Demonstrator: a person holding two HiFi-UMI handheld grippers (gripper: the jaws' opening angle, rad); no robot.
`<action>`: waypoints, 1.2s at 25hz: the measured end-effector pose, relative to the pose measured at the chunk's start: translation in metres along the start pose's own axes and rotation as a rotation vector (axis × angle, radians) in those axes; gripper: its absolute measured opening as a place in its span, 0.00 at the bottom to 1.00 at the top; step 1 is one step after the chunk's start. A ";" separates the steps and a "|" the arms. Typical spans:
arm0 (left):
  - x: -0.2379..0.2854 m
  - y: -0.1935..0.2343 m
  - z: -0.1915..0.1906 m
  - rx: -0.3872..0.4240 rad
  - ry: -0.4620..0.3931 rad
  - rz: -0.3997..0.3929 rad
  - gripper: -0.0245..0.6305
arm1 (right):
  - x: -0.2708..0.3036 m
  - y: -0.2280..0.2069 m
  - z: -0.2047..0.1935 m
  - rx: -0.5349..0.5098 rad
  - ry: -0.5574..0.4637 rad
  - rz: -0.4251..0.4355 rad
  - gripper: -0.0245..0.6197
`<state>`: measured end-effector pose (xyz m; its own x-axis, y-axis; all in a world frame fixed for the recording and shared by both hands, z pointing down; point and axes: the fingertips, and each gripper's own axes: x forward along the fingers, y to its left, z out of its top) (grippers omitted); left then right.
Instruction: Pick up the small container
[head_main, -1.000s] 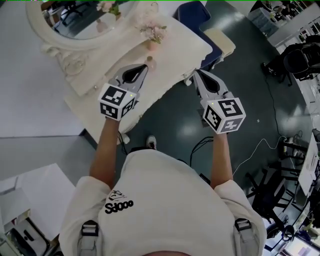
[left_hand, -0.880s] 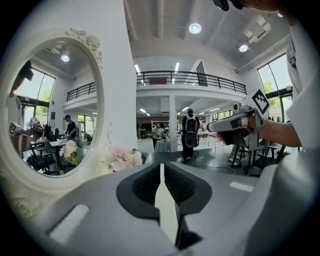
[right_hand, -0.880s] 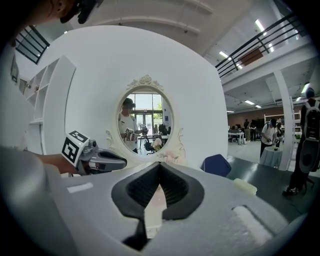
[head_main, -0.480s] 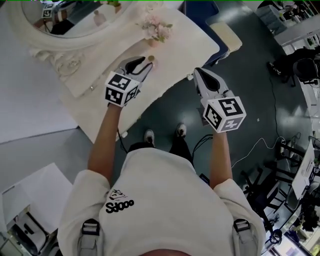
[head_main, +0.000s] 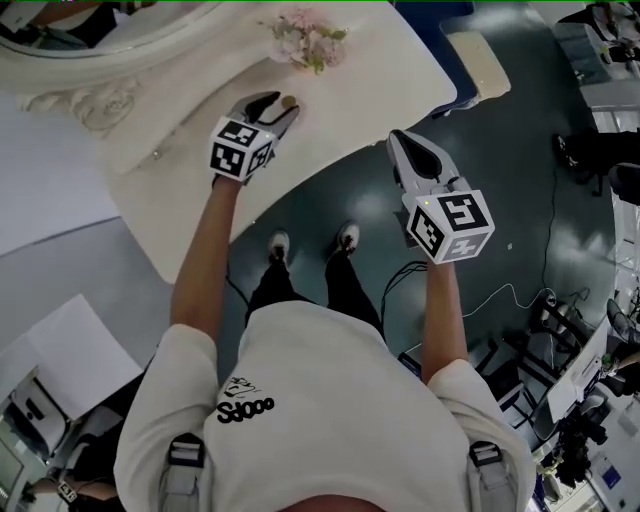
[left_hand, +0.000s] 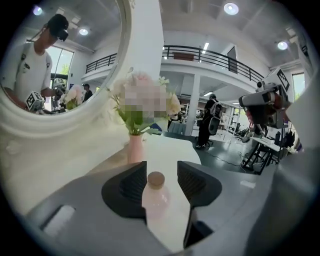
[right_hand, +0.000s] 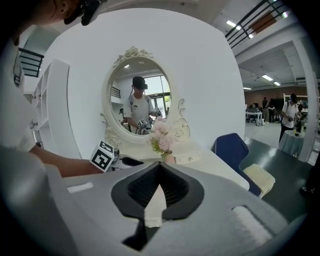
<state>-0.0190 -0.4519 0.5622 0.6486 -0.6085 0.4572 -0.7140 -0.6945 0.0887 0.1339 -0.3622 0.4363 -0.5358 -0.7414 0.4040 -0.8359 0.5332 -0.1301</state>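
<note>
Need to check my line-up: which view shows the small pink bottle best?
The left gripper view: the small pink bottle stands close up, cap to body, between the opening jaws of the left tongs. The head view shows only its brown cap past the tongs; in the right gripper view I cannot make it out.

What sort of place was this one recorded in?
Probably a big open lab or workshop hall with a staged dressing corner: a white vanity table and oval mirror, with workbenches and a mezzanine railing beyond.
</note>
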 end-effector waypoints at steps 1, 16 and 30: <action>0.005 0.004 -0.003 -0.016 0.005 0.007 0.37 | 0.004 -0.006 -0.002 0.008 0.011 0.015 0.04; 0.059 0.018 -0.034 -0.017 -0.048 0.098 0.26 | 0.031 -0.052 -0.035 -0.062 0.108 0.029 0.04; 0.029 -0.012 -0.017 0.033 -0.051 0.026 0.23 | -0.001 -0.052 -0.020 -0.075 0.038 -0.087 0.04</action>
<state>0.0038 -0.4549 0.5893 0.6430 -0.6451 0.4129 -0.7226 -0.6896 0.0480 0.1801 -0.3812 0.4613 -0.4559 -0.7706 0.4454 -0.8668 0.4980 -0.0256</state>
